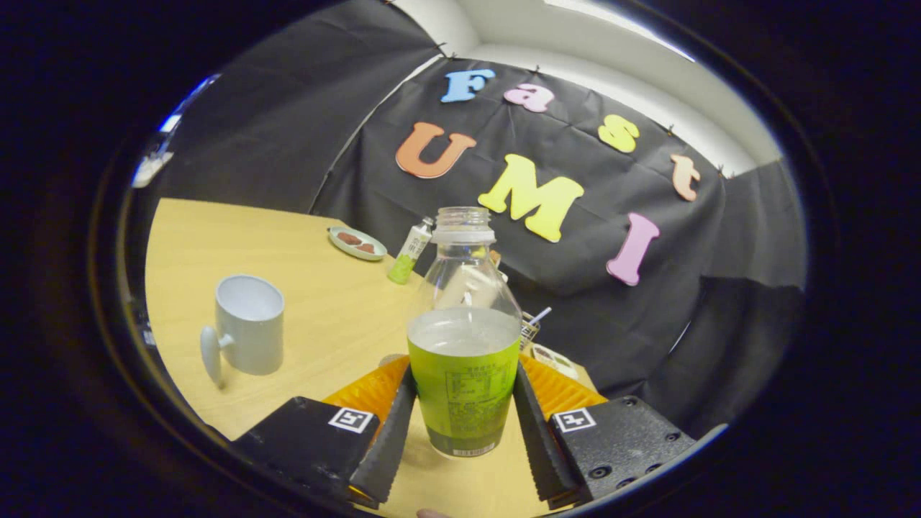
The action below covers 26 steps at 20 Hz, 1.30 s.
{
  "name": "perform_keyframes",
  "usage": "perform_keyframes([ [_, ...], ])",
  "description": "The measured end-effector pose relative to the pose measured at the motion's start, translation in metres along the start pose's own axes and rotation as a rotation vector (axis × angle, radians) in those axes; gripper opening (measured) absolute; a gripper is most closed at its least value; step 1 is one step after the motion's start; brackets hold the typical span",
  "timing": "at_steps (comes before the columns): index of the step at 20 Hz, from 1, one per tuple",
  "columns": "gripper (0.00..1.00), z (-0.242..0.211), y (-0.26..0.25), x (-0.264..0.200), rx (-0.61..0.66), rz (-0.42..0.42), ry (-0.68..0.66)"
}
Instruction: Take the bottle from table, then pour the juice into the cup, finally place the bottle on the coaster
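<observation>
A clear bottle (464, 345) with a green label and no cap stands upright between my fingers, with pale juice up to the top of the label. My gripper (463, 370) is shut on the bottle, one finger pressing each side of the label. I cannot tell whether its base touches the wooden table (324, 309). A white cup (248, 334) with its handle towards me stands on the table to the left of the fingers, apart from the bottle. A small round flat piece (392, 357), possibly the coaster, peeks out just behind the left finger.
At the far edge of the table lie a small plate (356, 243) with brown pieces and a small green-and-white bottle (410, 252). Behind the right finger sit a round lidded item (554, 360) and a small basket with a straw (531, 325). The booth wall stands close behind.
</observation>
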State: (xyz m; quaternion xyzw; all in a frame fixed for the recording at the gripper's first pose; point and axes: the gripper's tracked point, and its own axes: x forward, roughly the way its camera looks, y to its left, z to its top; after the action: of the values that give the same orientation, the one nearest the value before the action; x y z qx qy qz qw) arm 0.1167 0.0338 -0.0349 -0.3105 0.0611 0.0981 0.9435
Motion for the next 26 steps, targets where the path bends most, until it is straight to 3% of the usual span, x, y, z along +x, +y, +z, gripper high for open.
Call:
perform_keyframes([
  [9, 0.77, 0.028, 0.004, 0.016, -0.441, -0.149, -0.056],
  [26, 0.76, 0.059, 0.011, 0.014, -0.874, -0.25, -0.144],
])
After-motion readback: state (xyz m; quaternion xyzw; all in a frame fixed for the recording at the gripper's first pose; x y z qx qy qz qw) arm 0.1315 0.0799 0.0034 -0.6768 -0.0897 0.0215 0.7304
